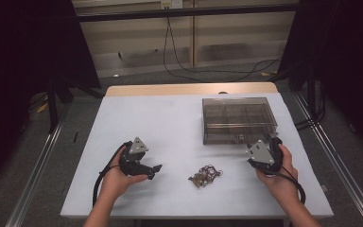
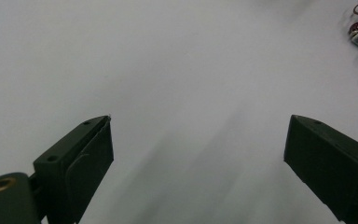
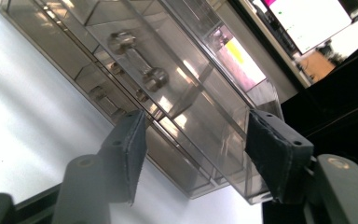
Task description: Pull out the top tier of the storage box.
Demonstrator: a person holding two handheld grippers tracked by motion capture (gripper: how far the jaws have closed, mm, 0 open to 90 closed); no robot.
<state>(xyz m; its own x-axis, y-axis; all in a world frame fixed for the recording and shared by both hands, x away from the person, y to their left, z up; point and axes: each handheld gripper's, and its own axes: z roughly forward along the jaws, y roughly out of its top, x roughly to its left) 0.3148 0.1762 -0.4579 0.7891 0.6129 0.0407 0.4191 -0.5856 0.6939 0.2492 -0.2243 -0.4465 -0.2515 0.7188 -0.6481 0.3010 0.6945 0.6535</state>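
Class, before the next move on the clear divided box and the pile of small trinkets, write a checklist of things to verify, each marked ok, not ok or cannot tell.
1. Right tool open, jaws apart at the near corner of the clear box, pads pressing nothing: ok.
2. Left tool open, nothing between its jaws: ok.
3. Box lid closed: ok.
4. Latch released: cannot tell.
5. Trinket pile on the white table cover, apart from both tools: ok.
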